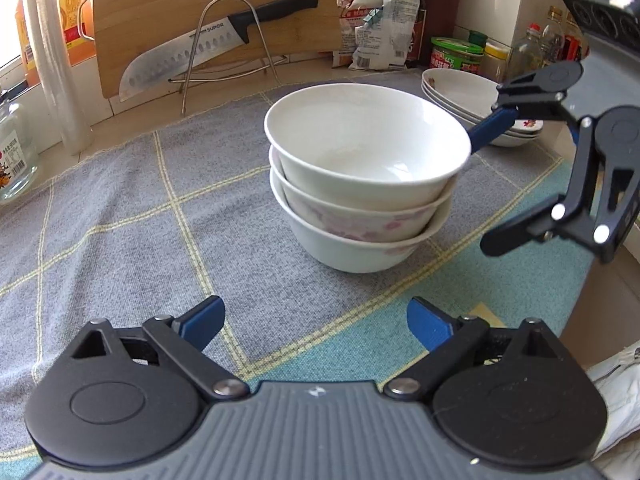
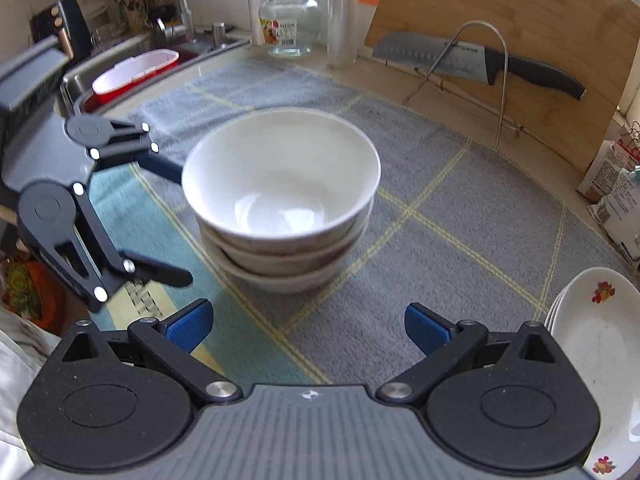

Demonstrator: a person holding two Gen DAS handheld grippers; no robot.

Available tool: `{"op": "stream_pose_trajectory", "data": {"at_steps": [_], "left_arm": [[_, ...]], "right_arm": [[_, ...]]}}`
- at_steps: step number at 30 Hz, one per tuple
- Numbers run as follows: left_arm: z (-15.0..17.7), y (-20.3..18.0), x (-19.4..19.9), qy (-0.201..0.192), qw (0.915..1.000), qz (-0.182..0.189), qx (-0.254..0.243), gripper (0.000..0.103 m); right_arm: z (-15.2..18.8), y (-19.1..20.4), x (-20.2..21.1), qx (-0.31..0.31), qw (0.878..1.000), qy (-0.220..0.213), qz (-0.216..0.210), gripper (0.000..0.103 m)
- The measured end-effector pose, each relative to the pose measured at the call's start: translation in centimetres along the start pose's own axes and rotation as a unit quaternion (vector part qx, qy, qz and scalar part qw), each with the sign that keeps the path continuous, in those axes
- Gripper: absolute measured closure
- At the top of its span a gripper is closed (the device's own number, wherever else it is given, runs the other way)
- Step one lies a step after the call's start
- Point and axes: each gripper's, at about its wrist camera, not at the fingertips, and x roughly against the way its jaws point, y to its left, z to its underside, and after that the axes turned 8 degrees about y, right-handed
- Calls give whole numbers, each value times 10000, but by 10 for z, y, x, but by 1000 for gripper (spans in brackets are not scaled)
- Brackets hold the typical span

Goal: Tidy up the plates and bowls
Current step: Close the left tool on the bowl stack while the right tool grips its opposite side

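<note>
Flanking the stacked bowls, both hand-held grippers, left and right, stood spread and empty; stacking appeared finished, with plates judged next.

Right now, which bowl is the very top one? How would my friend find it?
Find the grey checked cloth on the counter. A stack of bowls sits mid-cloth. The top bowl looks plain white; the two beneath show pink flowers.

Stacked bowls: glossy white glazed ceramic, smooth. Plates: same glossy glaze. Cloth mat on the worktop: matt woven fabric, coarse weave. Cutting board: pale wood, visible grain. Knife: bright metal blade, matt black plastic handle. Jar: clear glass.
</note>
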Motion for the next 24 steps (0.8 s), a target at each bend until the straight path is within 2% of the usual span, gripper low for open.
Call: {"op": "stream_pose_trajectory", "data": {"at_steps": [3, 8, 11, 17, 24], "left_arm": [[-5, -4, -5, 52, 9999, -24, -151, 6], [-10, -8, -19, 296, 9992, 174, -220, 6], [-10, -13, -22, 312, 9990, 139, -282, 1], [-14, -18, -26, 383, 9989, 27, -250, 0], [-14, -16, -27, 375, 9990, 25, -255, 0]], "right_arm": [[6, -5, -18, 14, 9999, 151, -46, 0], [5, -12, -35, 61, 9996, 175, -189, 0], [5, -10, -39, 351, 9992, 152, -141, 0], [10, -12, -41, 639, 9977, 34, -214, 0], [23, -17, -36, 808, 9956, -322, -338, 0]]}}
